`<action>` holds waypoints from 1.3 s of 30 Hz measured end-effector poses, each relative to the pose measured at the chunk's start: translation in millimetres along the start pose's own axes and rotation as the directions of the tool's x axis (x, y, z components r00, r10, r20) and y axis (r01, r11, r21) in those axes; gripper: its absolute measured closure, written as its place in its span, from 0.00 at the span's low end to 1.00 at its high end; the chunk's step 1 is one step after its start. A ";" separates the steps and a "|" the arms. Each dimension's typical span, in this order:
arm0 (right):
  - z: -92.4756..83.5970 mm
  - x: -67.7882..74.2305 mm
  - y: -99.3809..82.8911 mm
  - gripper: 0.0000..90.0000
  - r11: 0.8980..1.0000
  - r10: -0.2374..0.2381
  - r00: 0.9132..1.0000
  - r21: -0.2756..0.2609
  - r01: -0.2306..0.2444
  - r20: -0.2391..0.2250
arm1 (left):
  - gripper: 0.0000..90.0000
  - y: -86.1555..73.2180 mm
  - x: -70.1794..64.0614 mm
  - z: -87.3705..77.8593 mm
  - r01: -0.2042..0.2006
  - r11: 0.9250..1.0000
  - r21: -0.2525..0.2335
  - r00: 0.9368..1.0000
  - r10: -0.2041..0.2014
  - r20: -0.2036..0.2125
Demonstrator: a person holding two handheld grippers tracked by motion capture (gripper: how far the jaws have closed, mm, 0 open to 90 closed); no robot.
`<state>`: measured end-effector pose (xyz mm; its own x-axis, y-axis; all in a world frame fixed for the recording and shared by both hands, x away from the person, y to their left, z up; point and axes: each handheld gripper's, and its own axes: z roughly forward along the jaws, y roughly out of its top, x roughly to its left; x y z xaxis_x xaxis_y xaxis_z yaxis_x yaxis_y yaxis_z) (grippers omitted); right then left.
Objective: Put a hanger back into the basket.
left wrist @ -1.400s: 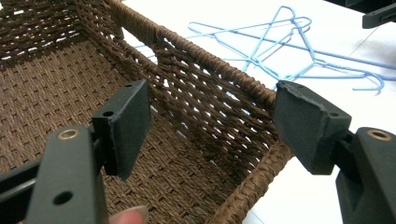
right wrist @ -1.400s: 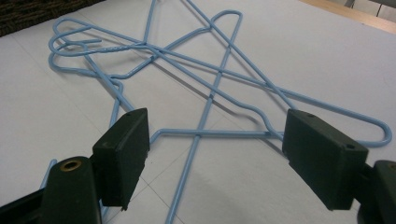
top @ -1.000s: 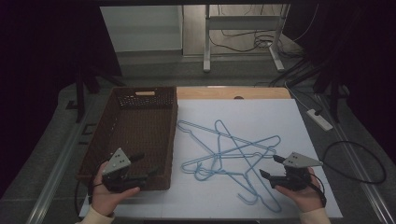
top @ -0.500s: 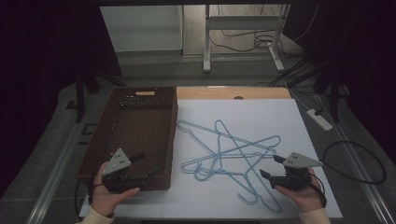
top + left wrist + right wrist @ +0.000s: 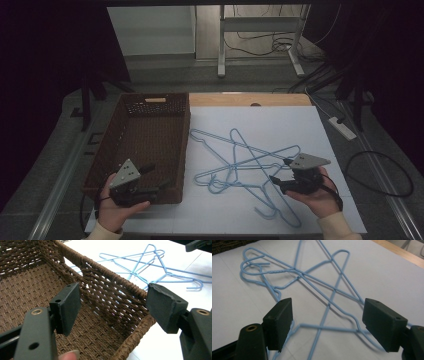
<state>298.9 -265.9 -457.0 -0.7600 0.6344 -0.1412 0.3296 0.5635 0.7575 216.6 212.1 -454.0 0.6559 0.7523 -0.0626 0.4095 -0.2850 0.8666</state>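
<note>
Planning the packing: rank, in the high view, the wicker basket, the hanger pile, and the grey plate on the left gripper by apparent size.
1. Hanger pile and wicker basket: footprints look alike, so unranked.
2. Grey plate on the left gripper: clearly smallest, though nearer the camera.

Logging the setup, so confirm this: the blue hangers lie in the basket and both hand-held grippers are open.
Wrong in one respect: the hangers lie on the white table beside the basket, as the high view shows. Both the left hand-held gripper and the right hand-held gripper are open.

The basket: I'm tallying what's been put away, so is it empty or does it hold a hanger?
Empty. The basket shows only bare woven floor; the blue hangers lie on the white sheet.
</note>
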 end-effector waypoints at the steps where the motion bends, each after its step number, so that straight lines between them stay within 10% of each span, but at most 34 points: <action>1: 3.4 -0.2 4.2 0.28 1.000 -0.007 1.000 0.003 0.007 -0.006 | 0.31 0.1 -0.1 -0.2 0.000 1.000 0.000 1.000 0.000 0.000; 14: 54.2 3.1 41.8 0.38 0.978 -0.128 0.986 0.152 0.144 -0.106 | 0.31 0.1 -0.4 3.6 0.005 1.000 0.014 1.000 -0.006 0.008; 39: 132.8 11.5 57.0 0.75 0.848 -0.306 0.914 0.359 0.389 -0.266 | 0.32 0.2 -2.4 6.1 -0.004 1.000 0.021 1.000 0.003 0.012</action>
<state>383.4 -156.2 -500.1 -0.9447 0.2666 -0.1911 0.1855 0.9147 0.3589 219.0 206.6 -456.7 0.6649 0.7441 -0.0657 0.4205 -0.3001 0.8562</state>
